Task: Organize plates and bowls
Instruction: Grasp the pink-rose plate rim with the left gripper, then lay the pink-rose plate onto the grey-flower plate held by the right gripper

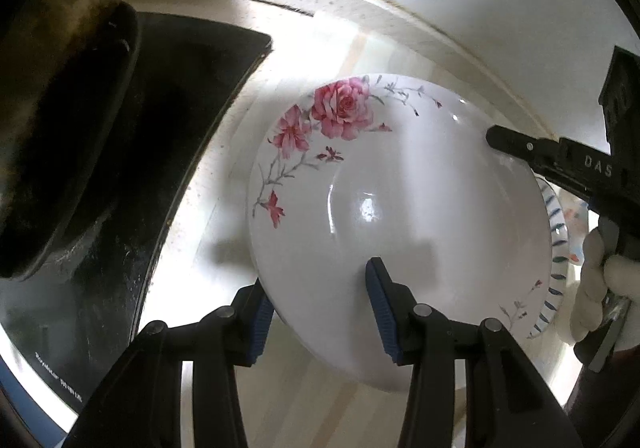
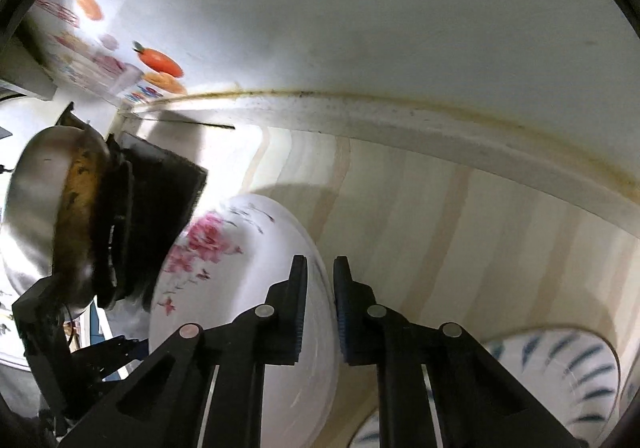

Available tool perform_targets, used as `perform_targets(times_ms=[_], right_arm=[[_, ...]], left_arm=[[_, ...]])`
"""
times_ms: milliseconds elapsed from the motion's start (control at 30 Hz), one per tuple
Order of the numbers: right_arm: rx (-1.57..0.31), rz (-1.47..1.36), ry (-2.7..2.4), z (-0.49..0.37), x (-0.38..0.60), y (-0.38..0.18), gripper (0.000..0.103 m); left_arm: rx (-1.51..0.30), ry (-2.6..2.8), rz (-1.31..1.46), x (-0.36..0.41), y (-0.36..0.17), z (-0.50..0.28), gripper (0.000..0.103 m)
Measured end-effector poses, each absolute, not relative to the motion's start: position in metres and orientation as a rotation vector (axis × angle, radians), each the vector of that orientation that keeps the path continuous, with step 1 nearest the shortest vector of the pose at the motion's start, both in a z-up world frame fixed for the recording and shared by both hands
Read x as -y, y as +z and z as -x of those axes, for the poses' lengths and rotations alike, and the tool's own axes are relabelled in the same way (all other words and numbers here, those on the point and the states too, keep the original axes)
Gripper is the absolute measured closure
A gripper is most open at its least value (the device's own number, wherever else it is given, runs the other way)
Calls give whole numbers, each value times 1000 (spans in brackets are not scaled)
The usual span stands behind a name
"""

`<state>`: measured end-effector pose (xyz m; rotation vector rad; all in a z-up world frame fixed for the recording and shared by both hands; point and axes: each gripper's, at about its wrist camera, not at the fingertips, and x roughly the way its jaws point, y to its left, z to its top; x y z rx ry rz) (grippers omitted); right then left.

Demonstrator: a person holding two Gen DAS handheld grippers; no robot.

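Note:
A white plate with pink roses (image 1: 400,184) is held tilted above the countertop; it also shows in the right wrist view (image 2: 240,260). My left gripper (image 1: 316,308) straddles its near rim with the jaws spread, one finger under and one over. My right gripper (image 2: 320,312) is shut on the plate's opposite rim and shows in the left wrist view (image 1: 520,146) at the plate's far right edge. A plate with blue dashes (image 1: 556,260) lies behind the rose plate, also in the right wrist view (image 2: 560,376) at lower right.
A black stove top (image 1: 168,168) with a dark pan (image 1: 60,128) is on the left. A steel wok (image 2: 40,216) sits on the stove. The striped countertop (image 2: 440,232) meets a white wall (image 2: 360,28) with fruit stickers (image 2: 160,62).

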<state>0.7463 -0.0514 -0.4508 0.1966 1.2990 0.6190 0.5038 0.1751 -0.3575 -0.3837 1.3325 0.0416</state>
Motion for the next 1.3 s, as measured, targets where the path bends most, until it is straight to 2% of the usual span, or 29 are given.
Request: perform_targets(times_ms=[400,667,1000,1300], right_arm=[[-1208,-276,568,-680,118,-395,88],[-1159,-342,505,-604,182,-363,88],[-1140,-464,382,-498,261,-360,88],[-1180,-565,270,-431,311,-393,88]], left_arm=[[-1266,-61,273,-130,-303,-489,61],[-1258,-153,208,-91,-278,-458,61],[-1301,-291,88,-32,-285,-428,61],[-1379,-370,-21,19,-318,-404,61]])
